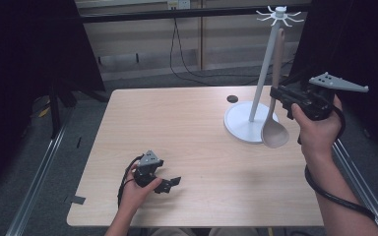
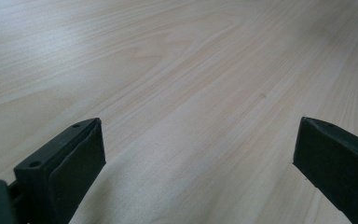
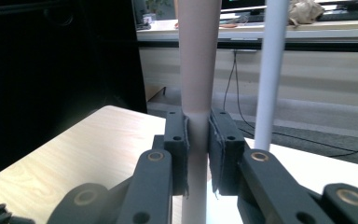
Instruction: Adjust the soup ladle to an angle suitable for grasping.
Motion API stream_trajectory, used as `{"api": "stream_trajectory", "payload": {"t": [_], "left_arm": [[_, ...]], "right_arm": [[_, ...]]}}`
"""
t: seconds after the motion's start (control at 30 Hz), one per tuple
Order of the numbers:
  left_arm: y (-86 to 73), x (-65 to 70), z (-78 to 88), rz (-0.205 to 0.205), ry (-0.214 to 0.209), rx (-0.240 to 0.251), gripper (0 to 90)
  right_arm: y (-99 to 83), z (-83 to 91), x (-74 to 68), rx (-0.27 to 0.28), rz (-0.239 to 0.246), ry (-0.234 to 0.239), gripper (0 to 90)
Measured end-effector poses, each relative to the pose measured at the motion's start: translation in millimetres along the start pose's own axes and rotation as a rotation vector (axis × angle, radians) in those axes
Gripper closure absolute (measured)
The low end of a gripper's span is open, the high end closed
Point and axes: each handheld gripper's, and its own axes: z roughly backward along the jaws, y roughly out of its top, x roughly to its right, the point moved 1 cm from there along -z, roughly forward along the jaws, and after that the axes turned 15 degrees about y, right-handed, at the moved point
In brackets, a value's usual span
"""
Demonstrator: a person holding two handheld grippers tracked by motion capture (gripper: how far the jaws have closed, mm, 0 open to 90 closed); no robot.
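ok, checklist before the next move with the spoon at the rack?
1. Right gripper shut on spoon handle: ok.
2. Spoon hangs upright, bowl down, above the stand base: ok.
3. Handle beside the stand pole, apart from it: ok.
4. Handle top lined up with a hook on the hook ring: cannot tell.
5. Left gripper open, low over the table, away from the stand: ok.

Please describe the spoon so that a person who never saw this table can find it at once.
Find the white stand at the table's far right corner. The spoon hangs upright beside its pole, handle clamped in the right gripper. Its pinkish-beige colour and round bowl set it apart.
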Motion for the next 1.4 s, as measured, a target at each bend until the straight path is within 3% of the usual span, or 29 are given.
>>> {"api": "stream_trajectory", "payload": {"t": [0.63,1.0,1.4], "left_arm": [[0.0,-1.1,0.5,-0.002,0.002,0.002,1.9],[0.1,-1.4,0.9,-0.002,0.007,0.002,1.9],[-0.1,-1.8,0.8,-0.003,0.003,-0.001,2.0]], "right_arm": [[2.9,4.2,20.7,0.023,-0.024,-0.089,79.7],[9.0,-0.6,26.4,0.008,-0.013,-0.116,79.7],[8.8,-7.6,29.0,-0.008,-0.023,-0.113,79.6]]}}
